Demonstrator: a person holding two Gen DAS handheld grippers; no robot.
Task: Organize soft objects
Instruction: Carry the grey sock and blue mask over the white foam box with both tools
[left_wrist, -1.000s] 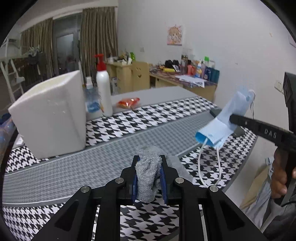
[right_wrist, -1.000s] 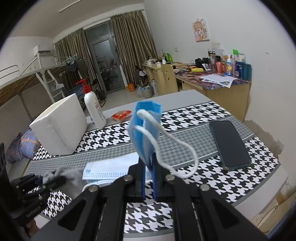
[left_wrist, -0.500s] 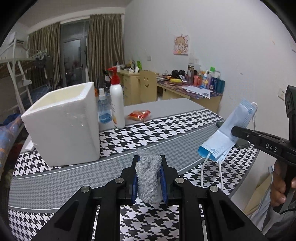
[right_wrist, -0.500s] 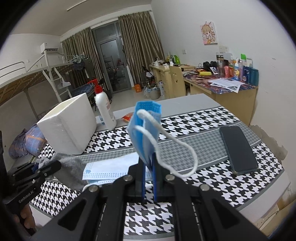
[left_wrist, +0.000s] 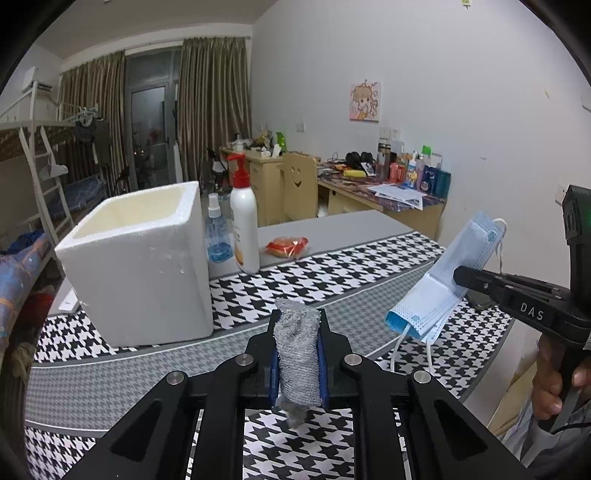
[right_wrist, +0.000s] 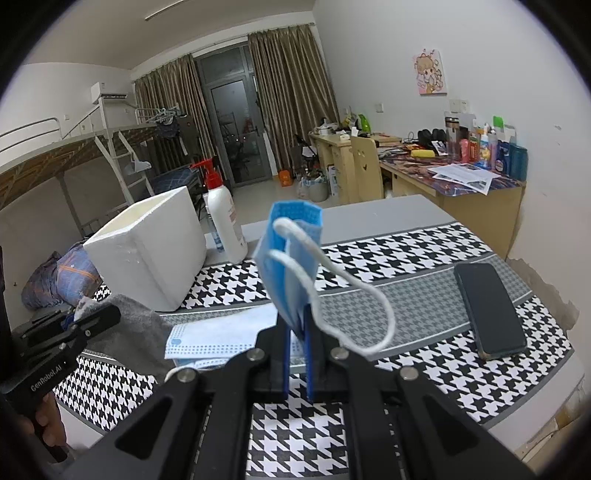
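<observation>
**Both tongs loaded above the checked table**

The left gripper (left_wrist: 297, 354), low at centre of the left wrist view, is pinched on a grey cloth (left_wrist: 297, 354) that stands up between its blue pads. At the right of that frame the right gripper (left_wrist: 458, 275) nips a folded blue face mask (left_wrist: 448, 280), lifted off the table, ear loops dangling. In the right wrist view the mask (right_wrist: 291, 258) rises upright from the tightly pressed pads at centre. A second face mask (right_wrist: 218, 332) lies flat on the houndstooth tablecloth (right_wrist: 406, 251), lower left of centre. The white foam box (left_wrist: 144, 258), open on top, sits at left, with a pump bottle (left_wrist: 243, 229) just beside it. A phone (right_wrist: 489, 310) lies at right.
</observation>
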